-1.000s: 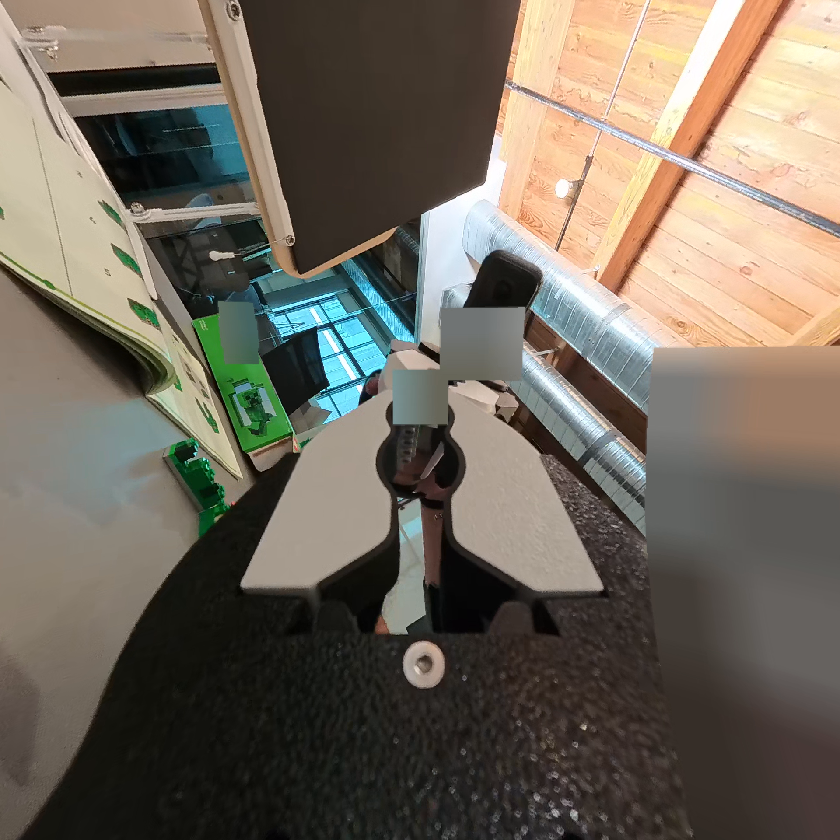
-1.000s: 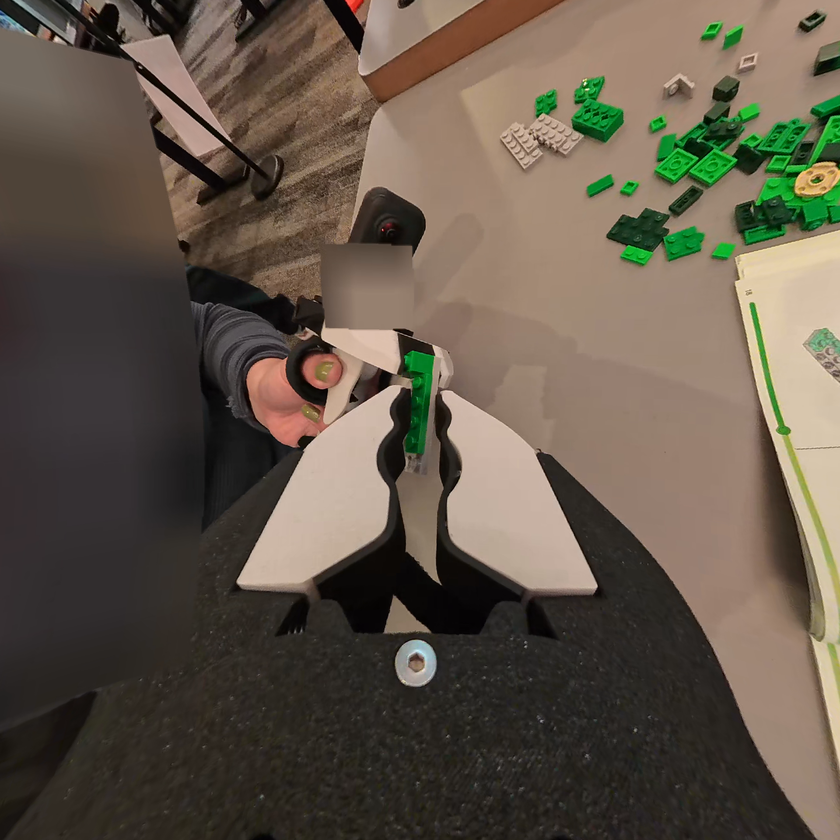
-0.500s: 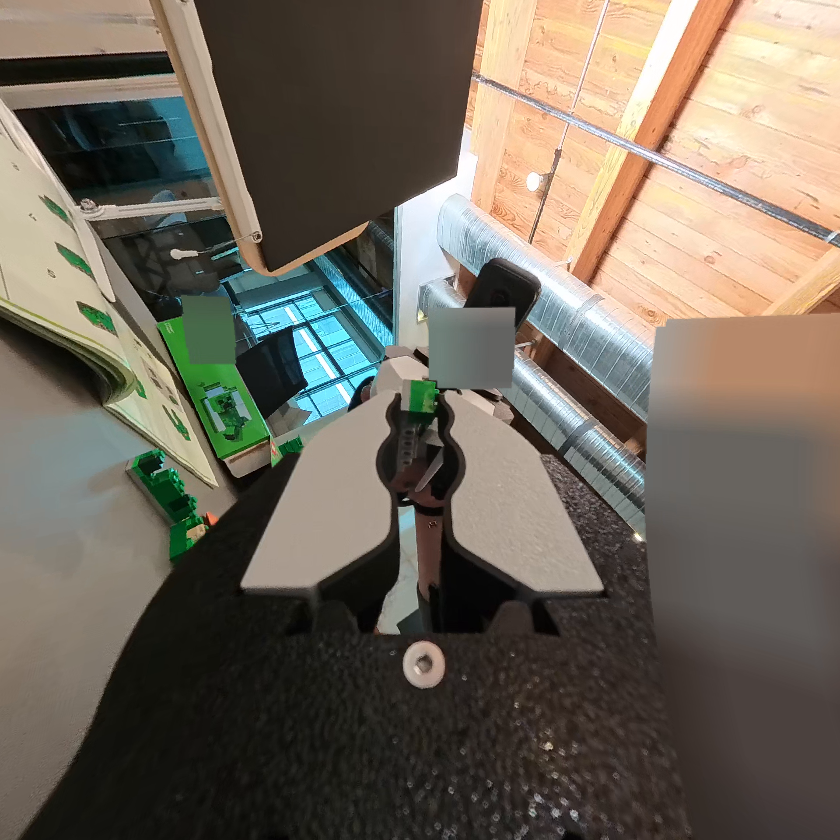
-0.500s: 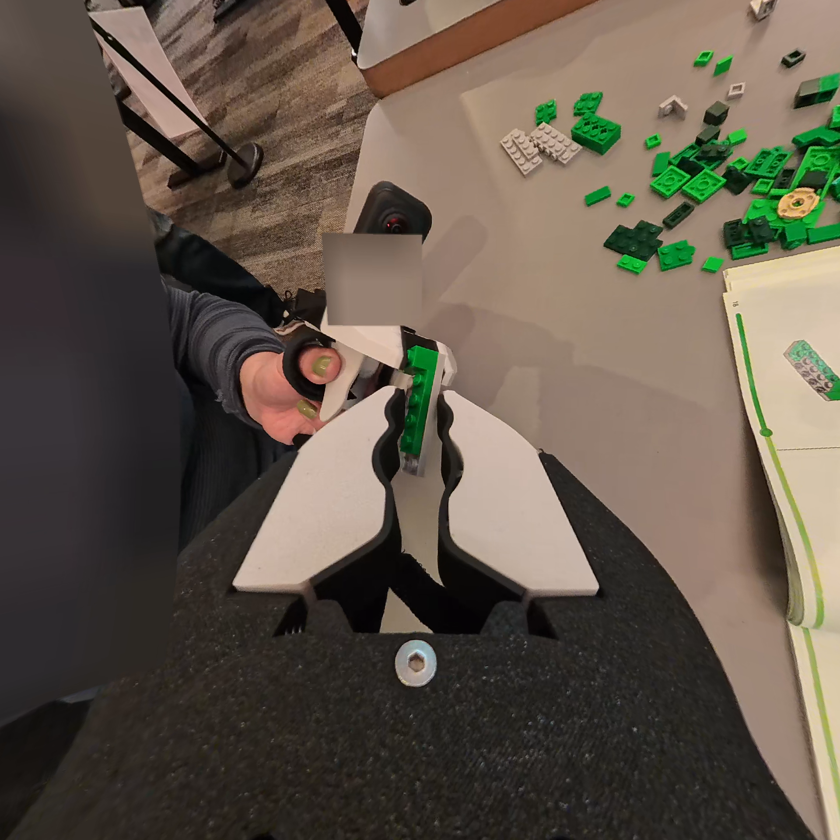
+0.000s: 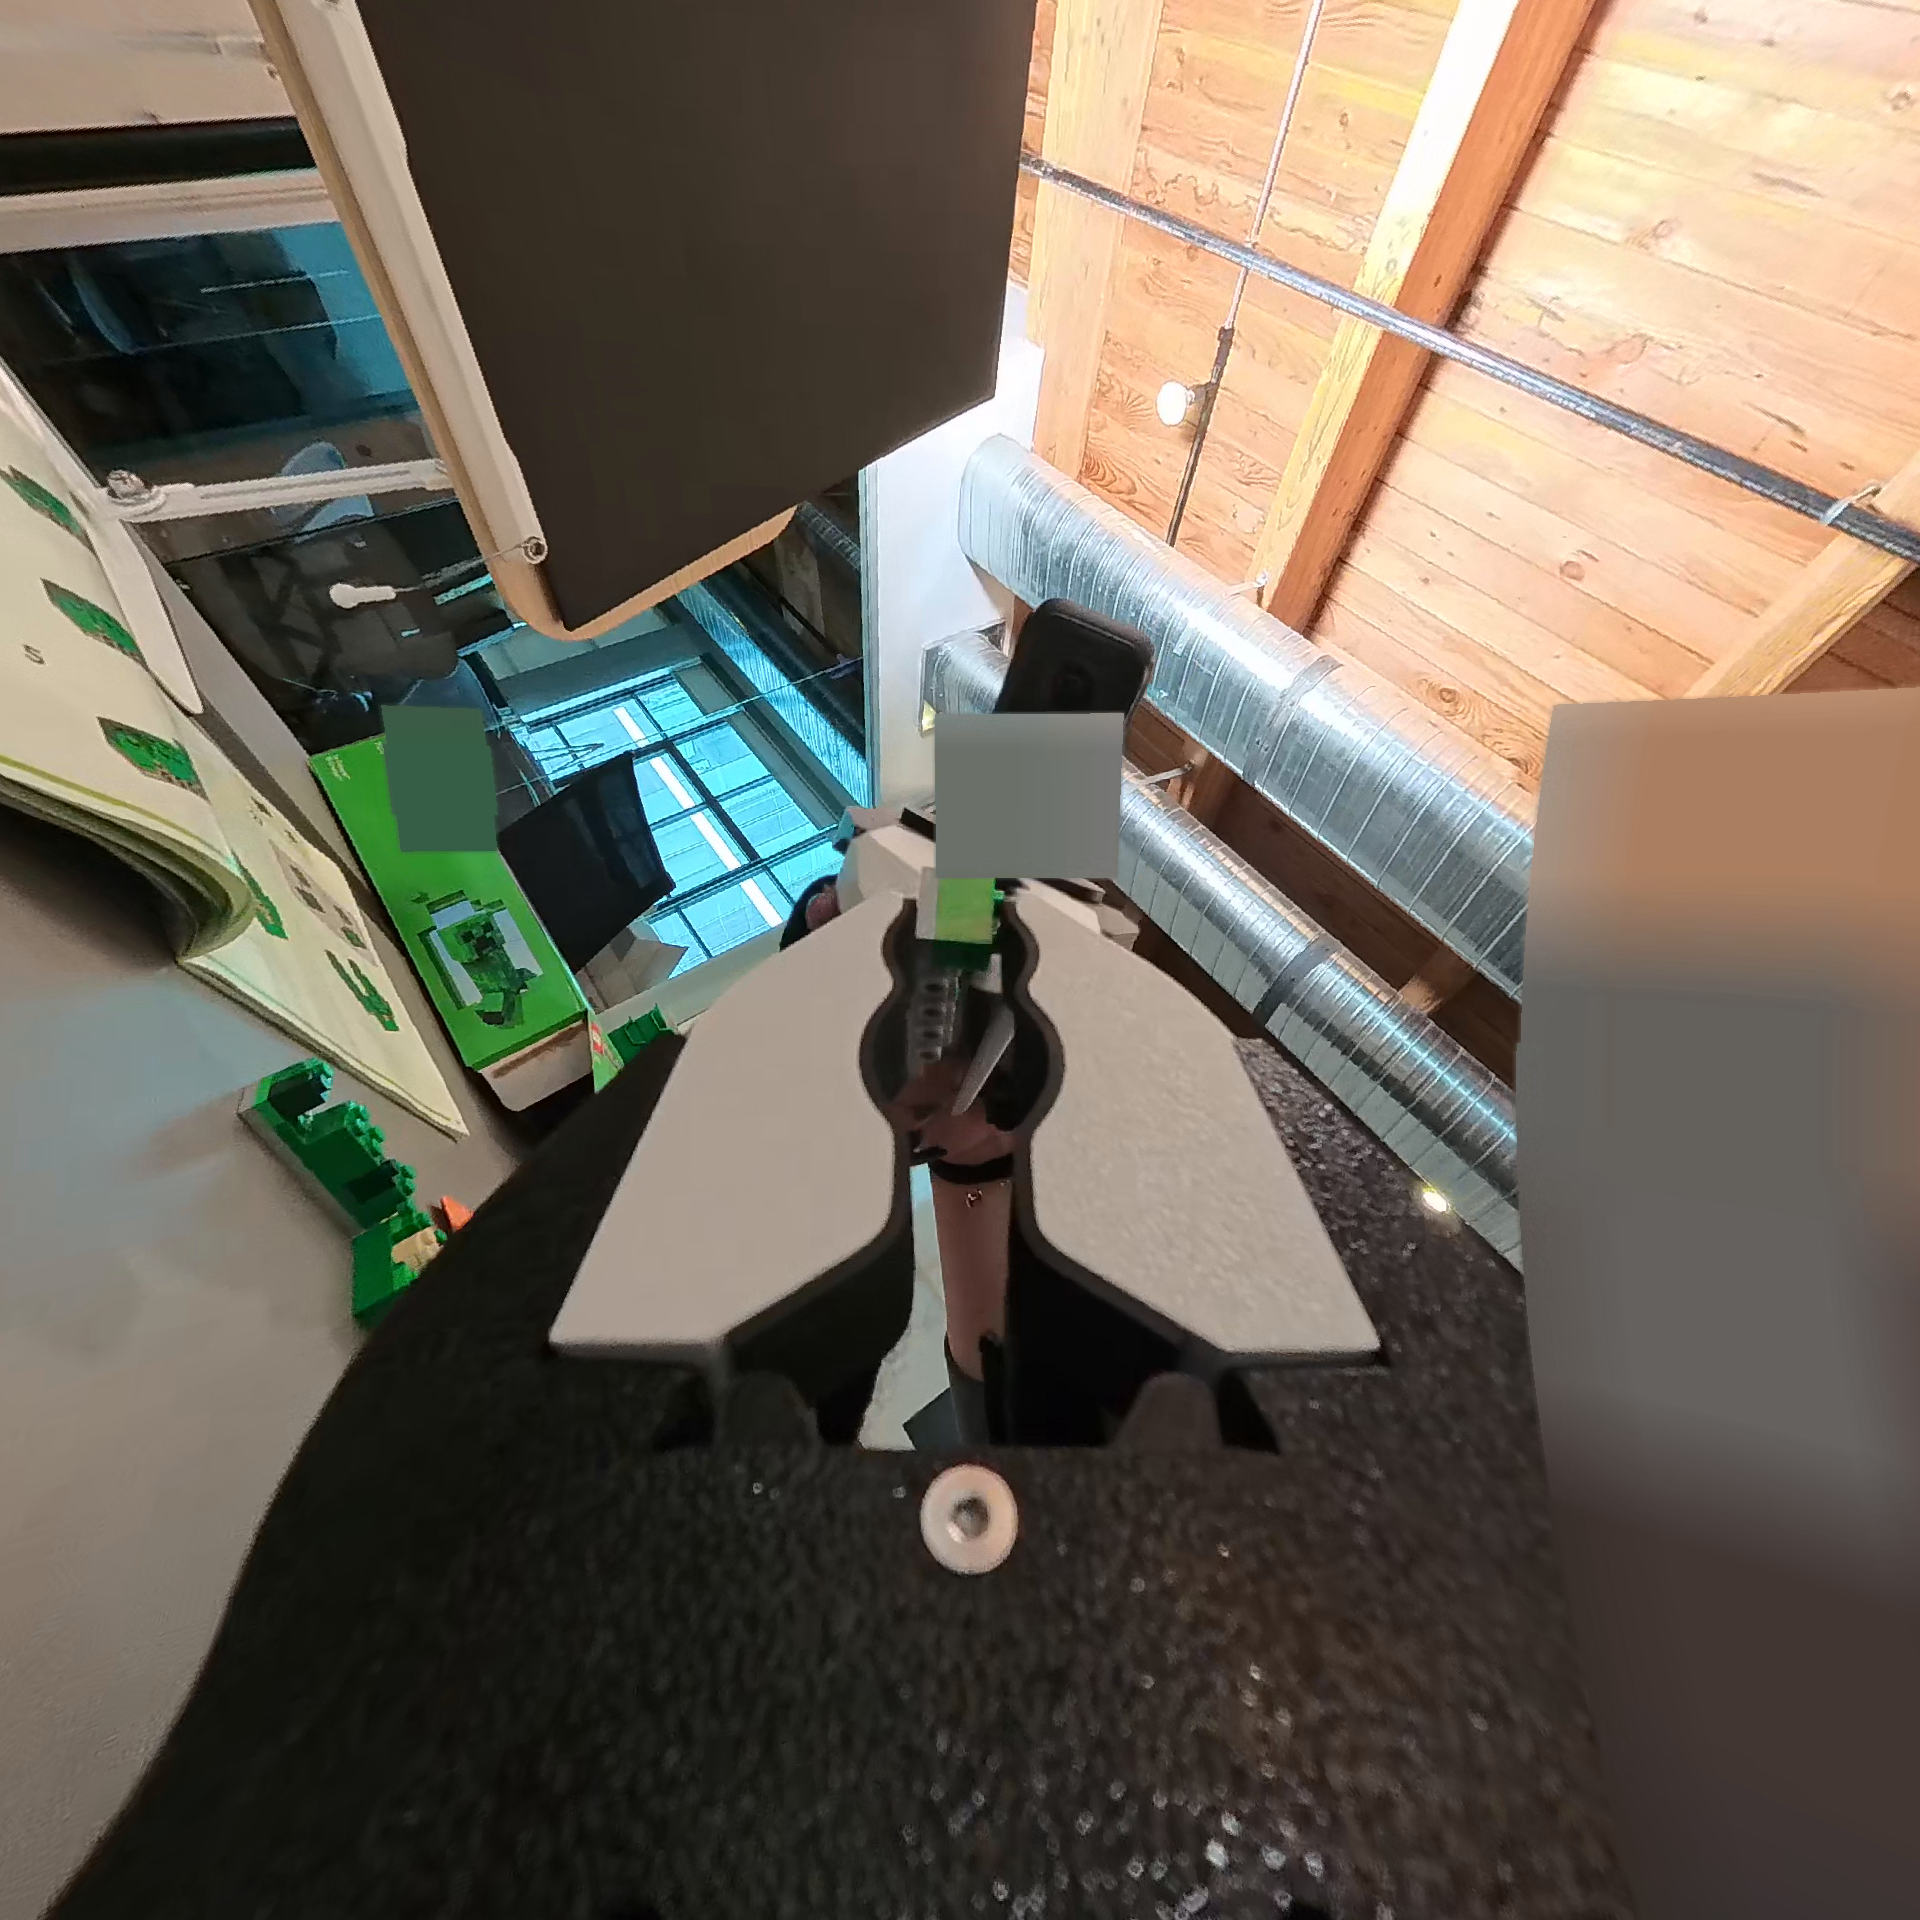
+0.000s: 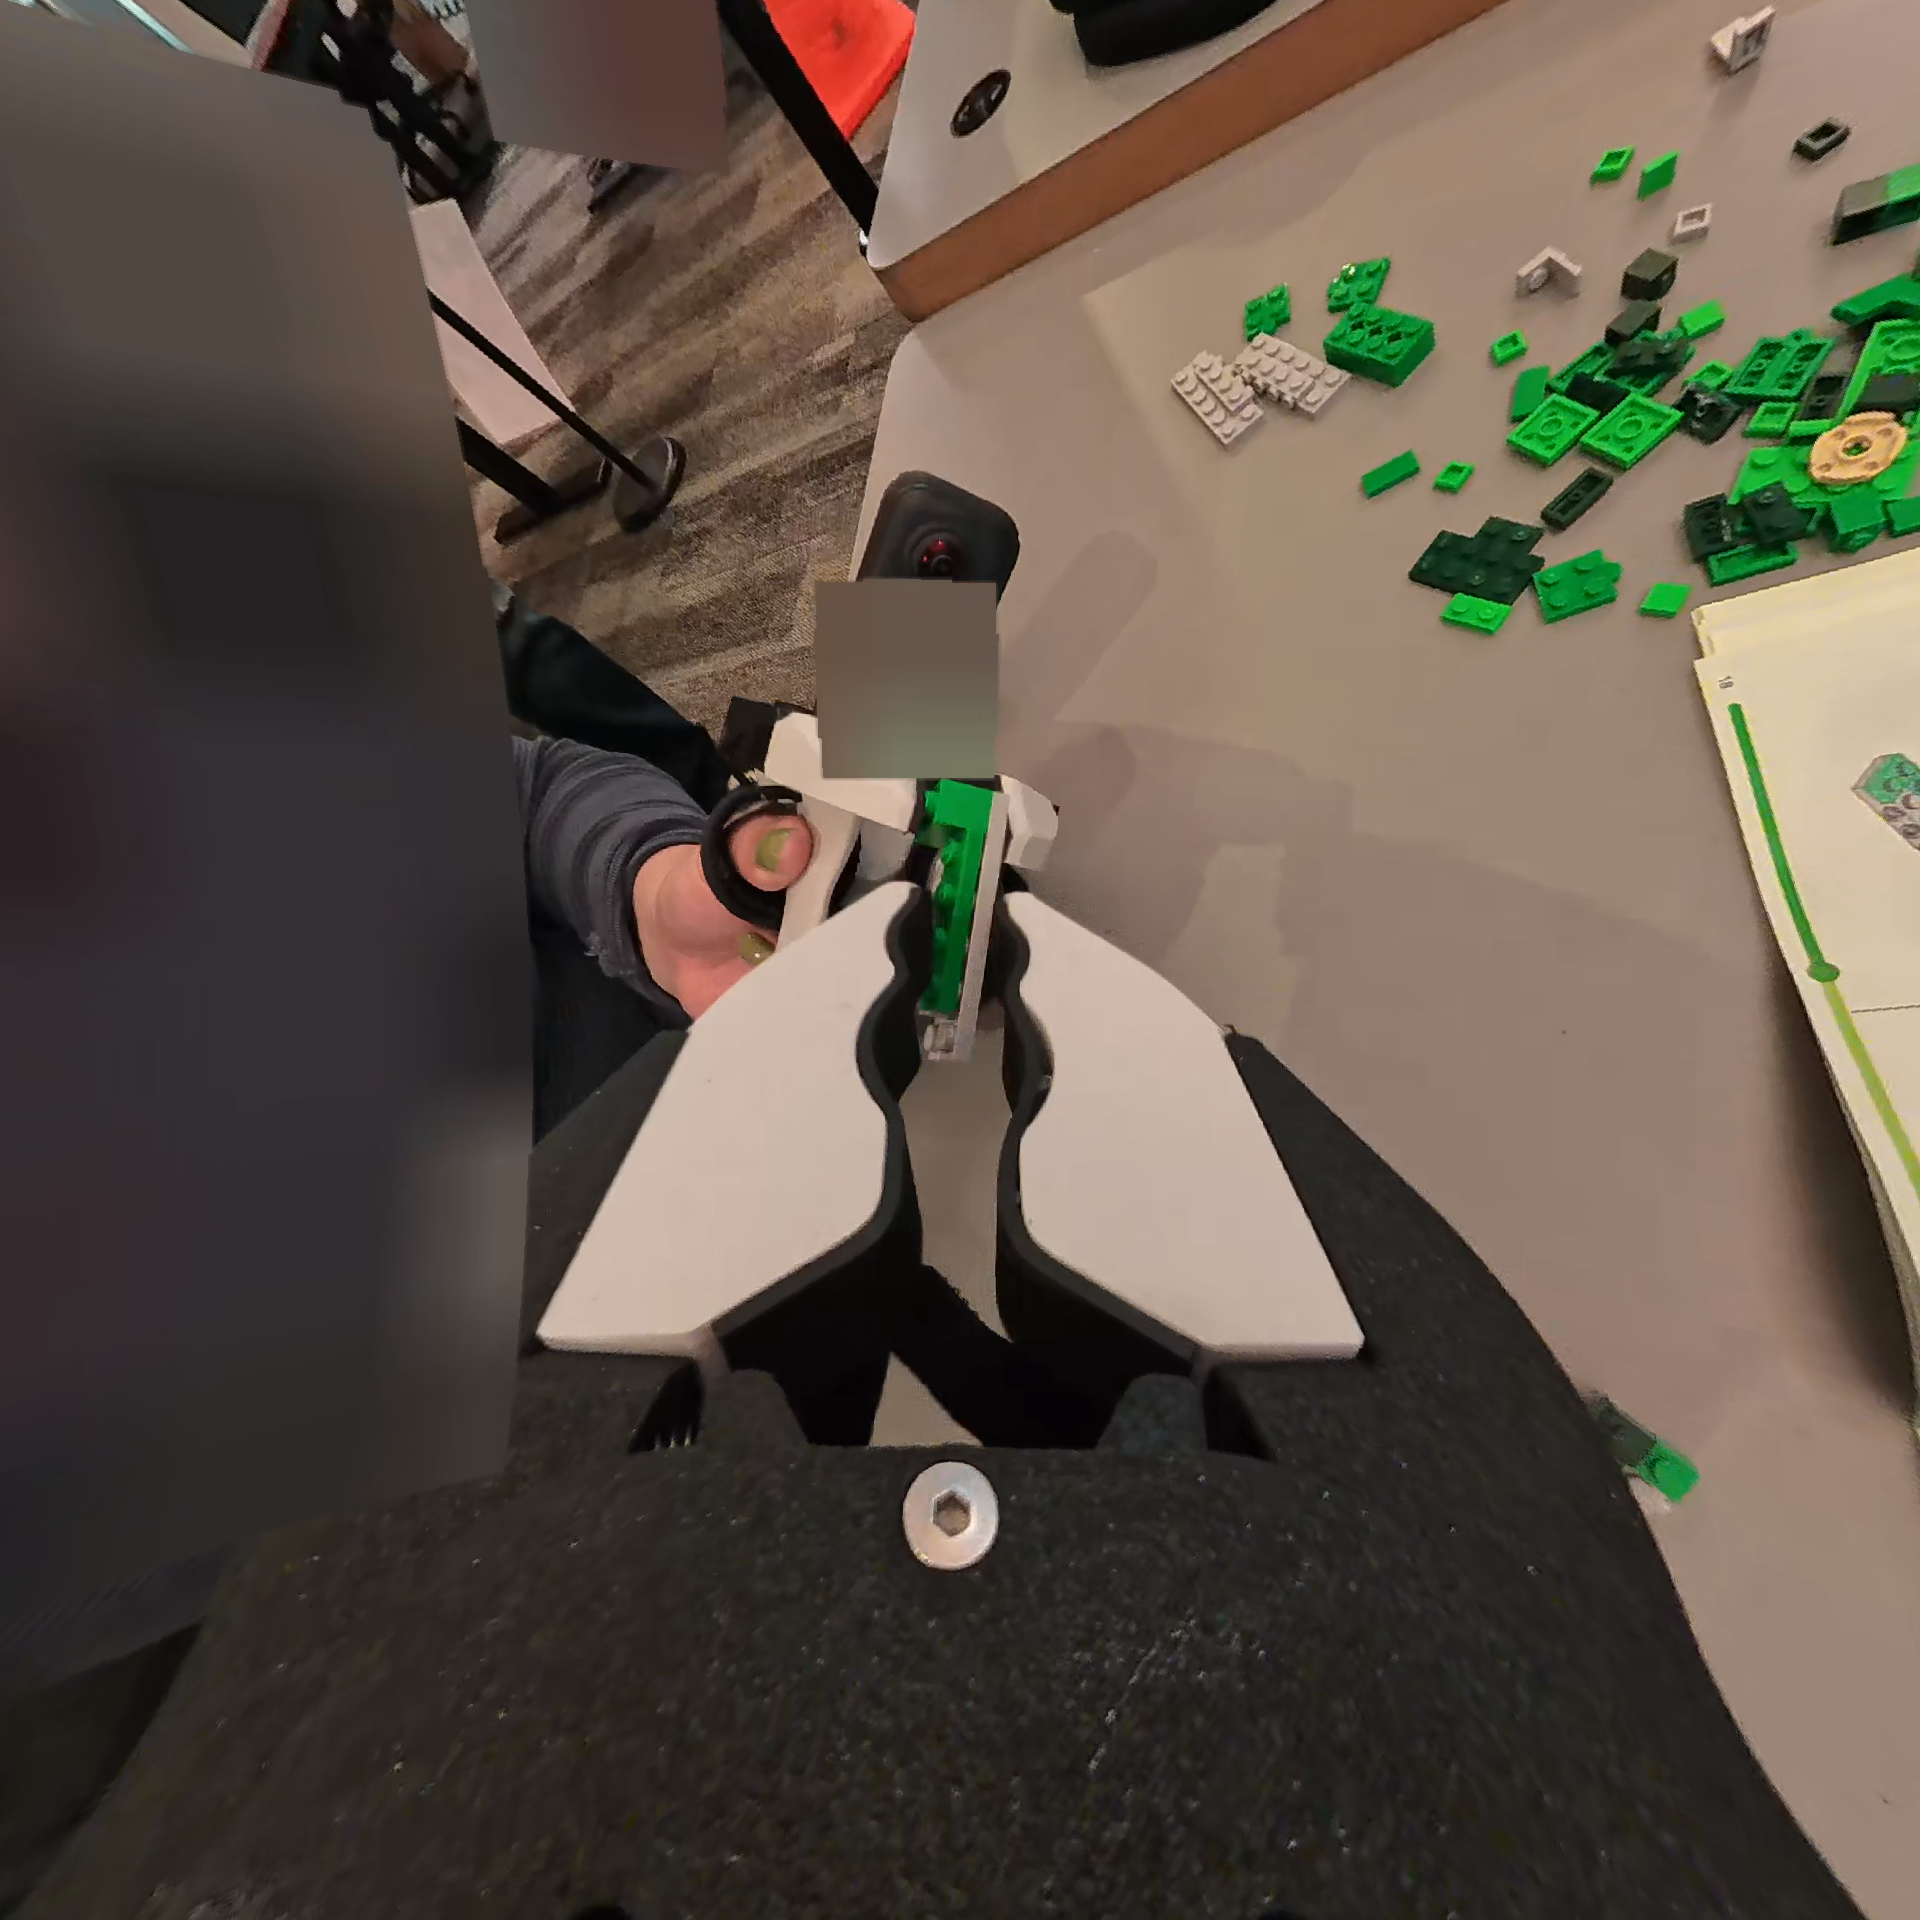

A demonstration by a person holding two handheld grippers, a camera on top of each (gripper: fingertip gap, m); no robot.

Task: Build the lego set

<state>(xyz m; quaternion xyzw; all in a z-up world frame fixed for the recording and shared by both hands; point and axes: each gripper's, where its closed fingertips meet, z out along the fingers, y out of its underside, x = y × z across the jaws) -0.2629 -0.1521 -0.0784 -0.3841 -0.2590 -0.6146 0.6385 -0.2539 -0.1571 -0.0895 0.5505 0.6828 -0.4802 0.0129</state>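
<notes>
Lego assembly (image 6: 954,920), green plates on a grey plate, is held above the table (image 6: 1299,831), clamped at its far end by the left gripper (image 6: 961,831) and near end by the right gripper (image 6: 956,997). Loose bricks (image 6: 1662,416) lie far right.

Loose bricks (image 6: 1621,416) on table (image 6: 1299,831), behind booklet (image 6: 1829,862); plate assembly (image 6: 956,914) between tongs tips

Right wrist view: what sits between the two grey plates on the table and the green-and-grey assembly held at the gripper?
Nothing: in the right wrist view, bare grey table runs from the grey plates to the green-and-grey assembly.
</notes>
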